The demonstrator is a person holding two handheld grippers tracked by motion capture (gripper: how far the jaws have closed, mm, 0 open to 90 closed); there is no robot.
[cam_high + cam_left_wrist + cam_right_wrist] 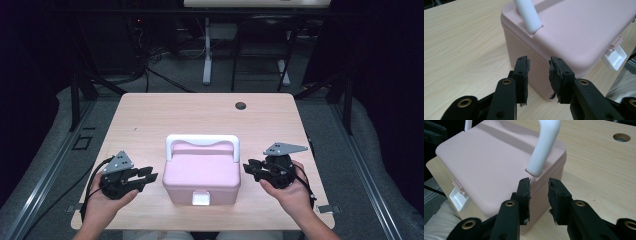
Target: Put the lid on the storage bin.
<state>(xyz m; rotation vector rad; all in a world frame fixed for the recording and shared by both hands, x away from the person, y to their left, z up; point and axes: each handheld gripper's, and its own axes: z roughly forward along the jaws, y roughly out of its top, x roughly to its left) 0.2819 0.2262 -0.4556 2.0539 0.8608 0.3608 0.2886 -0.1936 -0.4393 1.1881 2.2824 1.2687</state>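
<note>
Left gripper (146, 176) and right gripper (250, 167) are seen flanking the pink box (201, 172) on the table (150, 115), jaws of both parted with nothing clamped between them, just short of its side walls, while the white latch (200, 198) is seen front-on from the high view.

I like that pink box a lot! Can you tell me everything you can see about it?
The pink box looks like smooth plastic with rounded corners. Its lid is shut, and a white latch sits at the front, facing the person. A white handle stands upright over the lid. The box rests flat on the wooden table, near its front edge. The left gripper and right gripper sit beside it, one on each side, jaws apart, not gripping it.
</note>
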